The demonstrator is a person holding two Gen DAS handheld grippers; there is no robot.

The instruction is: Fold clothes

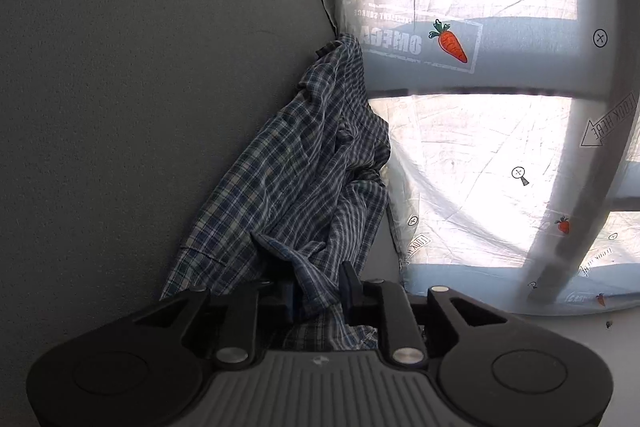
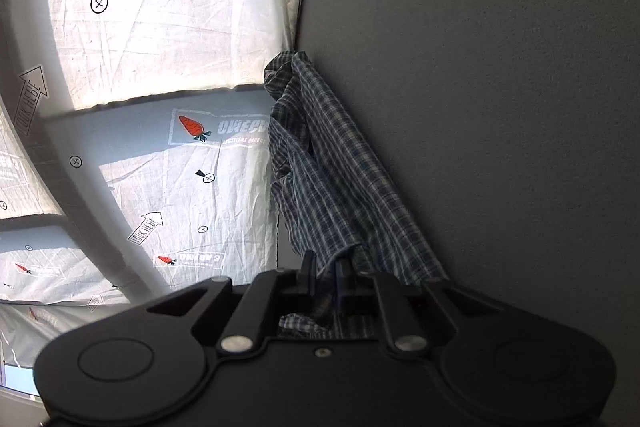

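A blue-and-white plaid shirt (image 1: 304, 167) lies bunched in a long ridge on a grey surface (image 1: 140, 87), along the edge of a white printed sheet. My left gripper (image 1: 320, 291) stands at the shirt's near end. Its fingers are parted and a twisted fold of the cloth hangs loosely between them. In the right wrist view the same shirt (image 2: 332, 179) runs away from my right gripper (image 2: 325, 277). Its jaws show a narrow gap with a corner of the cloth lying in it. The shirt's far end is crumpled against the sheet's edge.
The white sheet (image 1: 480, 155), printed with carrots, arrows and small crossed circles, lies beside the shirt; bright sunlight and dark bar-shaped shadows cross it. It fills the left of the right wrist view (image 2: 172, 39). The grey surface (image 2: 500, 107) spreads wide on the shirt's other side.
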